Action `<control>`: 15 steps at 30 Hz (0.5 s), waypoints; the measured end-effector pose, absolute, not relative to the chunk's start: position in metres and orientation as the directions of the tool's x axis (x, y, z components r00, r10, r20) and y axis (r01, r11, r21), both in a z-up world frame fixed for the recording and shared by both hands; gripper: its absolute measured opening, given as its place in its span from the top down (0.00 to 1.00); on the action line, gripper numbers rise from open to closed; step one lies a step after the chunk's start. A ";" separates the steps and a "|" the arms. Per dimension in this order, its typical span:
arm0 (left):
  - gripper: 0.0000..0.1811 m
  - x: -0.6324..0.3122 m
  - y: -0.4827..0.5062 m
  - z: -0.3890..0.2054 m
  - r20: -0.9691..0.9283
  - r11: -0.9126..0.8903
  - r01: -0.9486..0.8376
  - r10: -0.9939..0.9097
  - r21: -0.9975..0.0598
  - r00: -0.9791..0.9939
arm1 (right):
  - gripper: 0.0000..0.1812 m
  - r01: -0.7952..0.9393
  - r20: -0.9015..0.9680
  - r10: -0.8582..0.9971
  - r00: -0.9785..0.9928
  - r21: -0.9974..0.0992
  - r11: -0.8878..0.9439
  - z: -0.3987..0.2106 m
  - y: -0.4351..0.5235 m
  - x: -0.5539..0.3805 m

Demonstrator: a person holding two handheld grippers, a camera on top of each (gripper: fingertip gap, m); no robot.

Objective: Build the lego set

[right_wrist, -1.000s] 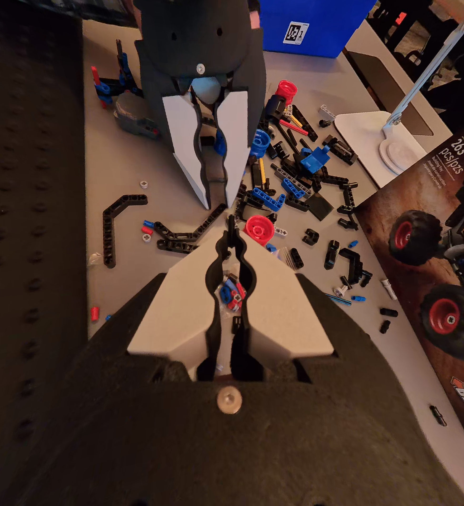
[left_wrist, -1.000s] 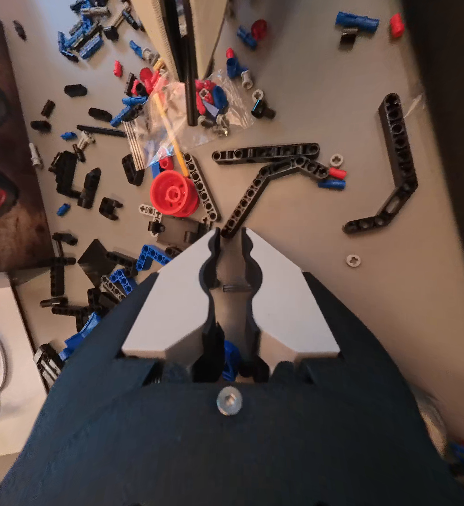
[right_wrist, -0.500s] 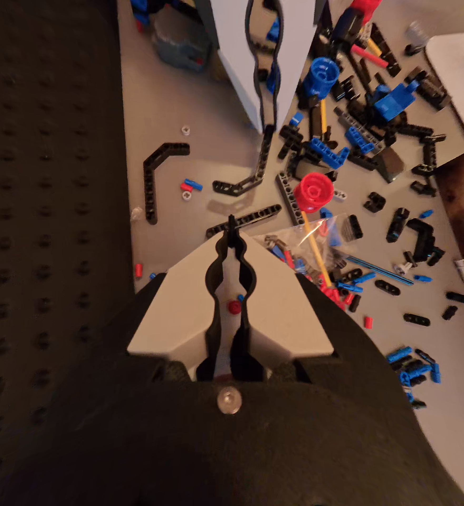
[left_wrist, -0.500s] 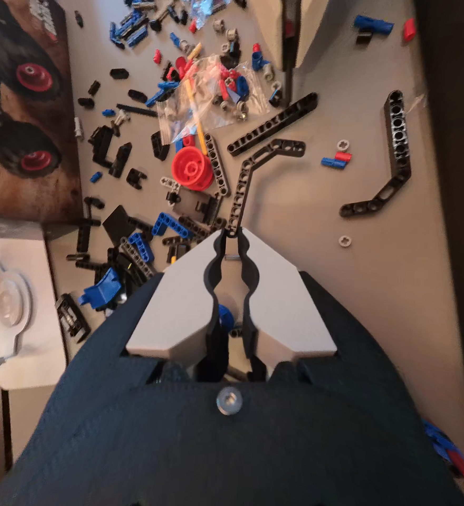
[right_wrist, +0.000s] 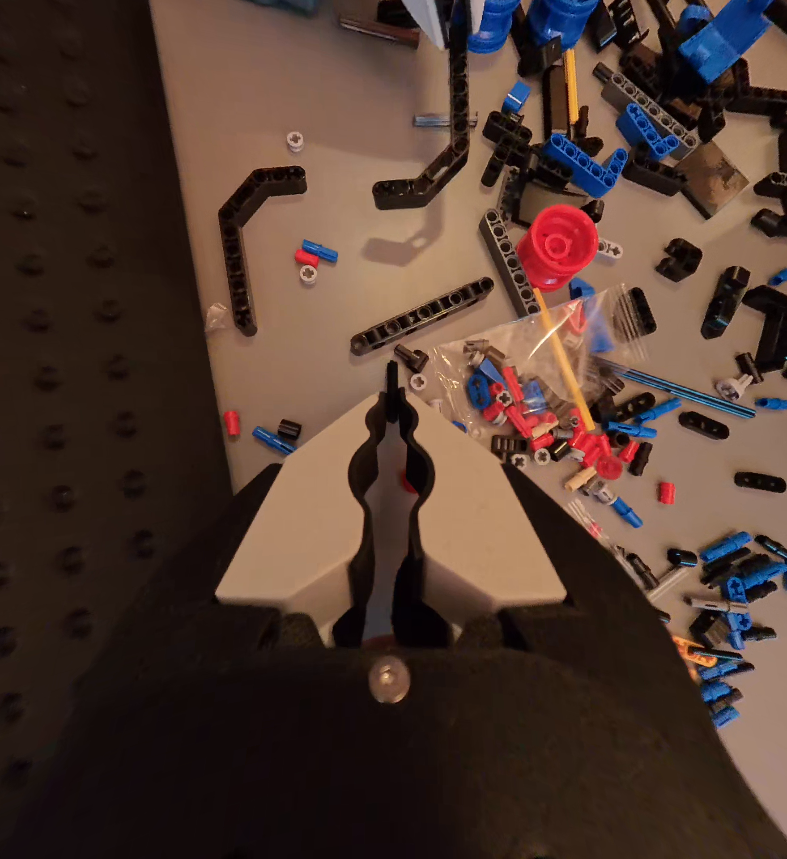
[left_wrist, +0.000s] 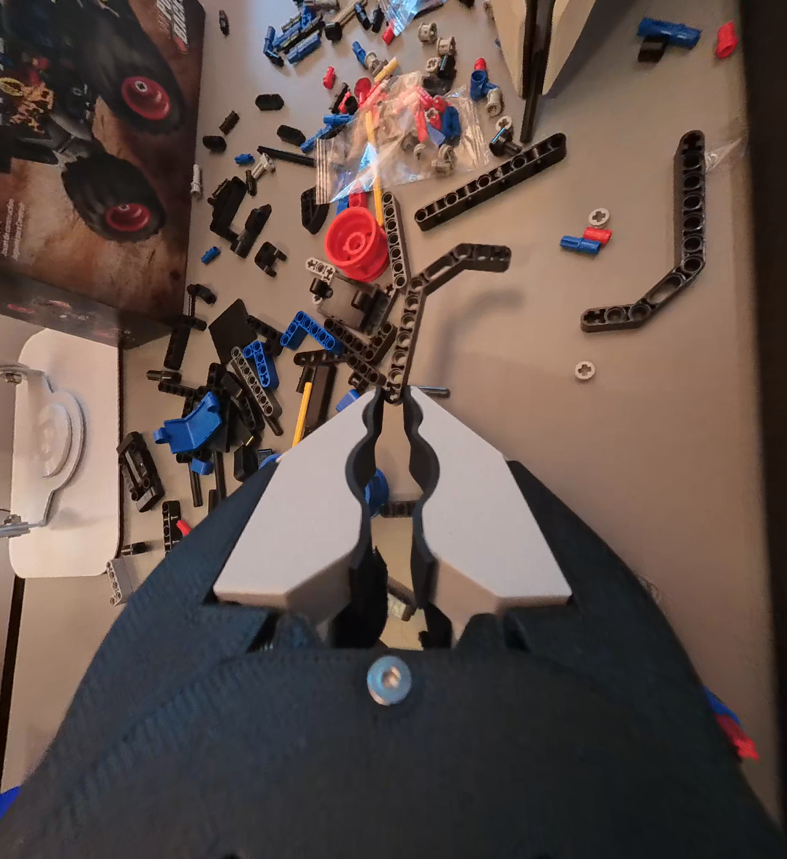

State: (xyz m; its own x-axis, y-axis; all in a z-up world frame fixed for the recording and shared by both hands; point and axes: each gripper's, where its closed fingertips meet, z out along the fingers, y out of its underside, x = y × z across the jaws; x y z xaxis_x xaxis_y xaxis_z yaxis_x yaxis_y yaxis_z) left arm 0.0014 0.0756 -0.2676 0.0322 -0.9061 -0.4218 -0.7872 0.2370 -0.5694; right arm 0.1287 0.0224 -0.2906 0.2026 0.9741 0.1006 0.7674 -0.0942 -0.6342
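Left claw (left_wrist: 392,395) is clamped on one end of a bent black beam (left_wrist: 421,307), lifted clear of the desk (left_wrist: 568,465) over the parts pile. Right claw (right_wrist: 392,402) pinches a small black pin (right_wrist: 391,379) near the desk's dark-mat edge, beside the parts bag (right_wrist: 545,372).

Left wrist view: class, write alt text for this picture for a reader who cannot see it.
The left hand-held gripper is shut on one end of a bent black beam, lifted above a grey table where its shadow falls. Loose black, blue and red pieces, a red wheel hub and a clear bag of small parts lie scattered beyond, with the set's box at the left.
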 end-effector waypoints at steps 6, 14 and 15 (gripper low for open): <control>0.97 -0.001 0.078 -0.260 -0.462 0.261 -0.760 -0.885 -0.596 0.059 | 0.89 0.762 0.100 0.969 0.228 -0.637 -0.113 -0.289 0.024 0.129; 0.97 -0.011 0.078 -0.240 -0.513 0.298 -0.708 -0.852 -0.640 0.105 | 0.94 0.710 0.122 0.975 0.186 -0.702 -0.048 -0.262 0.019 0.101; 0.97 -0.012 0.079 -0.237 -0.522 0.300 -0.704 -0.845 -0.643 0.117 | 0.93 0.713 0.119 0.977 0.177 -0.699 -0.044 -0.263 0.019 0.095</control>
State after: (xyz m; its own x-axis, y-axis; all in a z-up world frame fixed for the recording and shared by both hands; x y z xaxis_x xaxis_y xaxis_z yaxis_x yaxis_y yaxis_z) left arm -0.0120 0.0787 -0.2375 0.1167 -0.8449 -0.5221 -0.7044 0.3002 -0.6432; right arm 0.0945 0.0189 -0.2625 0.1767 0.9771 0.1189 0.7133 -0.0439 -0.6995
